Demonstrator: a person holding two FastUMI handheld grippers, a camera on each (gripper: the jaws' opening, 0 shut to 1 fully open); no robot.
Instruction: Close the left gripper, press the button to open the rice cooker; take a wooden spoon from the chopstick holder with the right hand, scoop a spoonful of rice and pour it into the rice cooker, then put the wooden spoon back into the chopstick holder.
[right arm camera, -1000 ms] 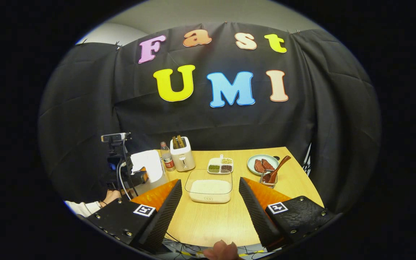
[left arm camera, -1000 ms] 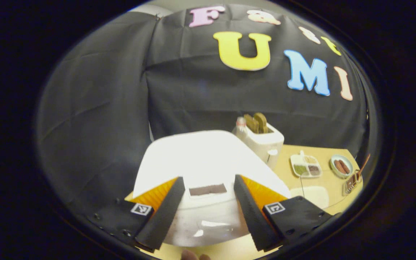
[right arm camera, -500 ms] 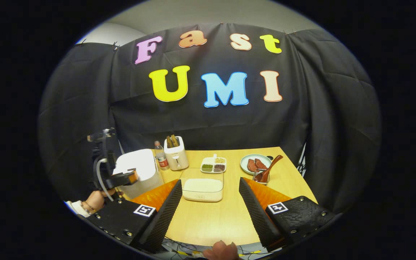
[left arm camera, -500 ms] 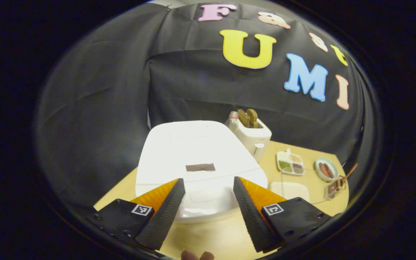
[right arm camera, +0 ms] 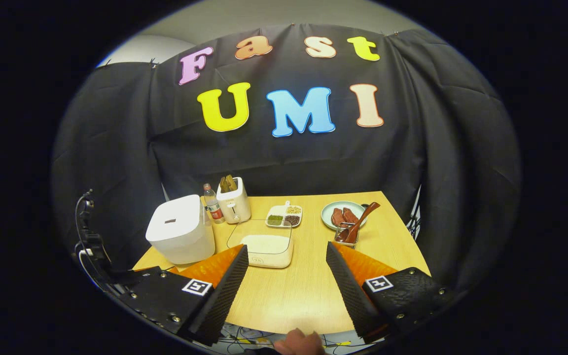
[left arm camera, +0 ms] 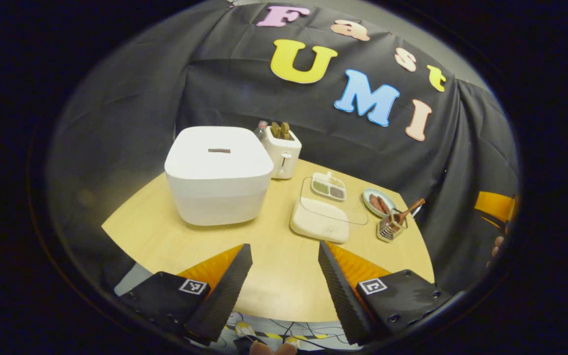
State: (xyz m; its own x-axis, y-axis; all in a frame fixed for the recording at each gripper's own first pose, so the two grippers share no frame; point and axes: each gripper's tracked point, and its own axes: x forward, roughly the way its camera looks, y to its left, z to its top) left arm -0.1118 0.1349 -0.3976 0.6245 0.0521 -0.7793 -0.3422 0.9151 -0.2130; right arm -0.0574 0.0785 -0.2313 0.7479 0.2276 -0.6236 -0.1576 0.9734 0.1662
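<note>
Rice cooker (left arm camera: 218, 175), white and boxy with its lid down, stands on the left part of the wooden bench (left arm camera: 274, 266), just in front of a toaster (left arm camera: 282, 153) and a bottle (right arm camera: 212, 204). To its right lies a clear box of rice (left arm camera: 321, 224), and behind that a divided dish of grains (left arm camera: 329, 186). Farther right, a plate (right arm camera: 343, 216) carries dark reddish pieces; just before it sits the wire chopstick holder (left arm camera: 390, 228), from which the wooden spoon (left arm camera: 410, 209) leans up and to the right. My left gripper (left arm camera: 284, 281) hangs over the near edge of the bench, well apart from the cooker, its jaws spread wide and holding nothing. My right gripper (right arm camera: 286, 283) hovers likewise at the near edge, facing the rice box, jaws apart and empty. A fingertip (right arm camera: 300, 341) of my hand shows at the bottom of the right gripper view.
</note>
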